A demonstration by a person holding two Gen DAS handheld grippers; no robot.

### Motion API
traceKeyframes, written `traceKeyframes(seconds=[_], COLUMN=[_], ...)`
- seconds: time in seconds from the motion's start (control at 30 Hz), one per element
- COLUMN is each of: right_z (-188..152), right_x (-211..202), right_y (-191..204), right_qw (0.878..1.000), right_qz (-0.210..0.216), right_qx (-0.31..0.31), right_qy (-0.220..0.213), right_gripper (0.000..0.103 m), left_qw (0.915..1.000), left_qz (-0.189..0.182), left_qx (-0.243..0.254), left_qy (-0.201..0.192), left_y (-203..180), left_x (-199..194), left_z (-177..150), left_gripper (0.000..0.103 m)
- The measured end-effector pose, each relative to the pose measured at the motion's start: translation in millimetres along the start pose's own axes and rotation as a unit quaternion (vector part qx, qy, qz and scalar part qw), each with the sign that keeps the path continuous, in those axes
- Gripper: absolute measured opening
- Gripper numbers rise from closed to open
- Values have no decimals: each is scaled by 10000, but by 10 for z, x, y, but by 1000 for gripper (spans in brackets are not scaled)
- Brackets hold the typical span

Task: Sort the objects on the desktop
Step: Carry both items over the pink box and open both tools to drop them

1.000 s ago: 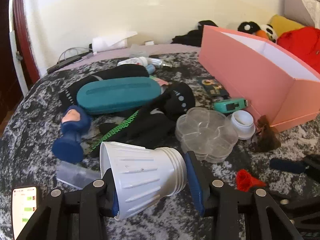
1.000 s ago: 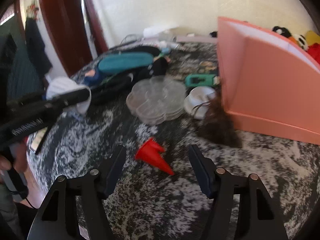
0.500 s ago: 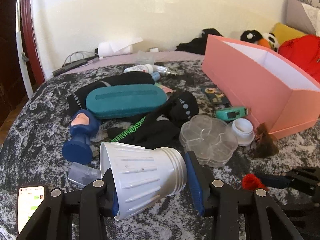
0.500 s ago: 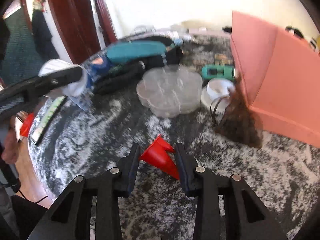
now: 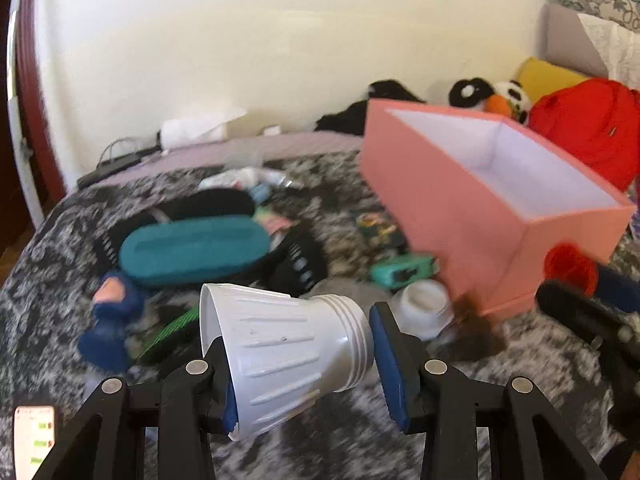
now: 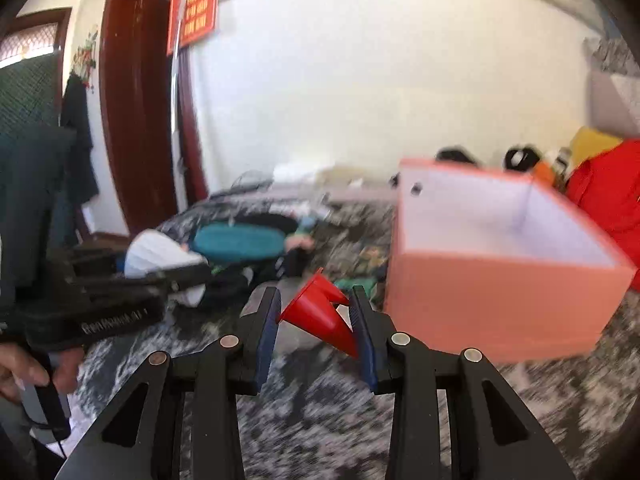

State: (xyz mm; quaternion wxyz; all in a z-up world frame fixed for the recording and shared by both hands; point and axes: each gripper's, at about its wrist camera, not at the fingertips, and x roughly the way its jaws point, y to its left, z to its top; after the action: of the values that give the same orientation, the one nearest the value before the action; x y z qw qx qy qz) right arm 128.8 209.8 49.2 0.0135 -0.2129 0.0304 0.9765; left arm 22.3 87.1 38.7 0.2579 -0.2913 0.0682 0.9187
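The right gripper (image 6: 316,320), clamped on a red cone (image 6: 320,314), has lifted it toward the pink box (image 6: 492,296) at frame right; left gripper (image 5: 302,364) holds a white cup (image 5: 280,356).

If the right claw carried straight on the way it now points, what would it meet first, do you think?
Probably the near left corner of the pink box, just right of the right claw holding the red cone; it might pass left of it, since blur makes depth uncertain.
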Motion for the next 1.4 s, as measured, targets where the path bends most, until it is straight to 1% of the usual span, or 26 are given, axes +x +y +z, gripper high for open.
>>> traceKeyframes(seconds=[0.07, 0.13, 0.2, 0.27, 0.33, 0.4, 0.47, 0.5, 0.53, 0.57, 0.6, 0.63, 0.67, 0.77, 0.87, 0.97, 1.03, 1.1, 1.23, 1.33, 1.4], right_z=[158, 339, 511, 665, 721, 677, 591, 551, 512, 472, 429, 385, 346, 338, 346, 348, 348, 342, 351, 363, 394], right_x=[-100, -171, -195, -99, -6, 167, 291, 333, 376, 409, 379, 334, 262, 60, -15, -35, -30, -40, -8, 11, 18], right_y=[-142, -311, -496, -782, -1045, -1363, -1625, -1741, -1857, -1976, -2104, -2176, -2257, -2406, -2393, -2347, -2348, -2332, -2268, -2151, -2035], right_qw=[9994, 9977, 9949, 9903, 9859, 9797, 9744, 9708, 9667, 9616, 9536, 9463, 9375, 9295, 9345, 9408, 9413, 9414, 9431, 9469, 9506], right_qz=[-147, -311, -510, -817, -1052, -1290, -1441, -1506, -1570, -1628, -1663, -1744, -1804, -1744, -1854, -1949, -1969, -1917, -1897, -1818, -1734], right_qx=[78, 212, 375, 666, 953, 1350, 1645, 1826, 2005, 2204, 2509, 2714, 2951, 3172, 2936, 2674, 2643, 2680, 2627, 2536, 2449], right_qy=[-289, -568, -783, -901, -885, -732, -523, -387, -250, -127, -104, -185, -372, -703, -785, -731, -726, -718, -749, -777, -795], right_gripper=[38, 38, 38, 38, 38, 38, 38, 38, 40, 54, 67, 90, 92, 93, 93, 93, 93, 93, 93, 93, 93], left_qw=[9996, 9977, 9957, 9929, 9909, 9897, 9886, 9887, 9891, 9896, 9902, 9908, 9913, 9926, 9935, 9941, 9943, 9942, 9939, 9939, 9943], left_qz=[-26, -111, -374, -663, -898, -1076, -1236, -1269, -1272, -1243, -1203, -1162, -1122, -999, -877, -754, -672, -540, -401, -158, 19], left_qx=[104, 234, 233, 210, 330, 442, 489, 514, 538, 514, 471, 429, 386, 258, 130, 2, -83, -109, -31, 79, 132], left_qy=[-265, -624, -811, -967, -945, -831, -703, -609, -513, -503, -526, -549, -572, -641, -709, -778, -823, -925, -1027, -1089, -1060], left_y=[-163, -357, -517, -672, -892, -1104, -1275, -1359, -1439, -1465, -1472, -1478, -1484, -1503, -1522, -1541, -1554, -1538, -1415, -1285, -1174], left_x=[-46, -64, -16, 42, 180, 348, 503, 587, 669, 700, 711, 723, 734, 769, 803, 837, 860, 795, 602, 485, 437], left_z=[156, 392, 593, 786, 914, 971, 979, 970, 961, 956, 954, 952, 949, 942, 936, 929, 924, 934, 960, 922, 873], left_gripper=[46, 46, 46, 46, 46, 46, 47, 56, 68, 87, 103, 103, 103, 103, 103, 103, 103, 103, 103, 103, 103])
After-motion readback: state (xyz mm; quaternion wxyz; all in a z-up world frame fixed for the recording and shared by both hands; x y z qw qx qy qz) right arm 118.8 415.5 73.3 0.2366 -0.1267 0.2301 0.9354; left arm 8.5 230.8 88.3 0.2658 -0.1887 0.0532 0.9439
